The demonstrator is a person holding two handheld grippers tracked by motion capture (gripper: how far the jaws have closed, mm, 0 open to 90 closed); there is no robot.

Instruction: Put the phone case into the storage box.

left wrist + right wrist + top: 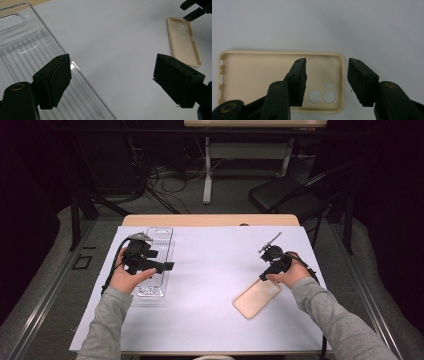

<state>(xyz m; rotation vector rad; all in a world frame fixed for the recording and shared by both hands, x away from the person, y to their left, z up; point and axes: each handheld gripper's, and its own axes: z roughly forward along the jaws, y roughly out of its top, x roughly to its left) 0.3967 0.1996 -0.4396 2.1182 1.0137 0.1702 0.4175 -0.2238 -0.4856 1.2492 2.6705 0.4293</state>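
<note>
Right gripper view | your right gripper [327,82] fingers straddle the beige phone case [257,75] rim, not yet clenched | left gripper [112,82] released | lift remains.

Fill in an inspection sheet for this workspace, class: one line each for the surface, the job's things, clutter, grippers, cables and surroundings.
Surface: white sheet over a wooden table.
Job's things: beige phone case lying hollow side up at the right; clear ribbed tray at the left.
Clutter: nothing seen.
Grippers: left gripper open, over the tray's edge; right gripper with fingers apart, straddling the case's camera-end wall, not pressing it.
Cables: a black cable trails from the left gripper; more lie on the floor beyond.
Surroundings: a black chair and a second table behind.
</note>
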